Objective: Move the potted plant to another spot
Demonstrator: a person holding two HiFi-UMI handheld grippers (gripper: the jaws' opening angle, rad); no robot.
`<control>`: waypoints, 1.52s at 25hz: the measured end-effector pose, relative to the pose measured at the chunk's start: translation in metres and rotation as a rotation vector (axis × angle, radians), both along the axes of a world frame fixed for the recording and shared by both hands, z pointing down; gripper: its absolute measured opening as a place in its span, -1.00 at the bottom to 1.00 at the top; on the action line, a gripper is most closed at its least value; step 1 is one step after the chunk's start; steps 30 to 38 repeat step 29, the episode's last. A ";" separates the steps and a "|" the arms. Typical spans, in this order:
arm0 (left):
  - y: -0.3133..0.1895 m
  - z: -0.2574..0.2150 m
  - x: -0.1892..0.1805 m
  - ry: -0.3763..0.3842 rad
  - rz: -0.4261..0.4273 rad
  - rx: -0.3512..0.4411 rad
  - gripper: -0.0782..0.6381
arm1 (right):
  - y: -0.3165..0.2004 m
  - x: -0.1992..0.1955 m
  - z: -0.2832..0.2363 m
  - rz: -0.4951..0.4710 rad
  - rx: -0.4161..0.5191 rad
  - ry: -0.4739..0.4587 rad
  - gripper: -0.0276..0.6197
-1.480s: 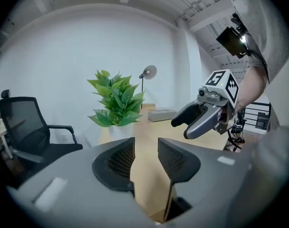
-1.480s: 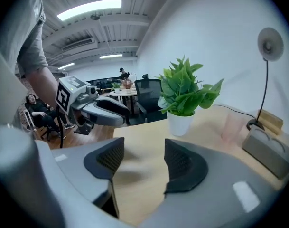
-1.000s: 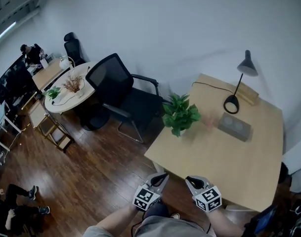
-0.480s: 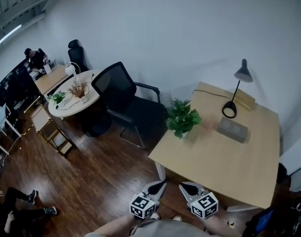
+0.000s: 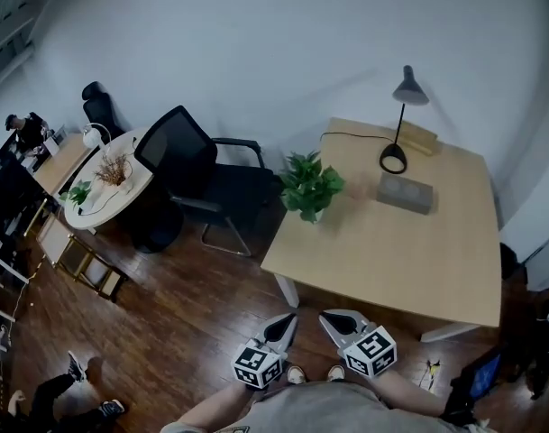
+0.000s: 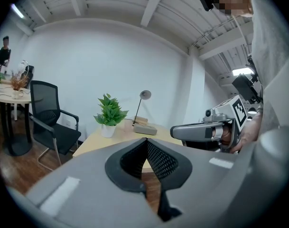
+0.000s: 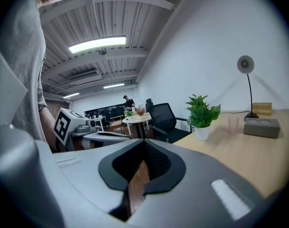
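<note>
The potted plant (image 5: 308, 185), green leaves in a small white pot, stands at the near-left corner of the light wood desk (image 5: 391, 251). It also shows in the left gripper view as the plant (image 6: 109, 114) and in the right gripper view as the plant (image 7: 202, 114). My left gripper (image 5: 288, 318) and right gripper (image 5: 326, 317) are side by side over the wood floor, short of the desk's front edge and well away from the plant. Both are shut and hold nothing. The left gripper's jaws (image 6: 146, 142) and the right gripper's jaws (image 7: 144, 145) point roughly level toward the desk.
A black desk lamp (image 5: 400, 120) and a grey block (image 5: 404, 192) sit at the desk's far side, and a pale cup (image 7: 233, 124) stands beside the plant. A black office chair (image 5: 197, 174) is left of the desk. A round white table (image 5: 103, 183) is further left.
The head view has swung, so the desk and plant now sit further left in it. Both grippers shifted a little with the person and remain side by side short of the desk.
</note>
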State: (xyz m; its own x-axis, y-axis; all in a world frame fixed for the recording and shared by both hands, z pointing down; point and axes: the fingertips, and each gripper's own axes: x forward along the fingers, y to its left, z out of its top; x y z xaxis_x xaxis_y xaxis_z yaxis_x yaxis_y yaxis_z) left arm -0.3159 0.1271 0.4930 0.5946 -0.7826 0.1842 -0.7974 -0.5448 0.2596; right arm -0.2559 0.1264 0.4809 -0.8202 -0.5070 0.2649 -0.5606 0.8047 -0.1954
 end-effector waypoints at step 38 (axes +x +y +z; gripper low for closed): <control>0.005 -0.010 -0.006 0.034 0.061 0.019 -0.78 | 0.001 -0.011 -0.019 0.059 0.044 0.012 -0.90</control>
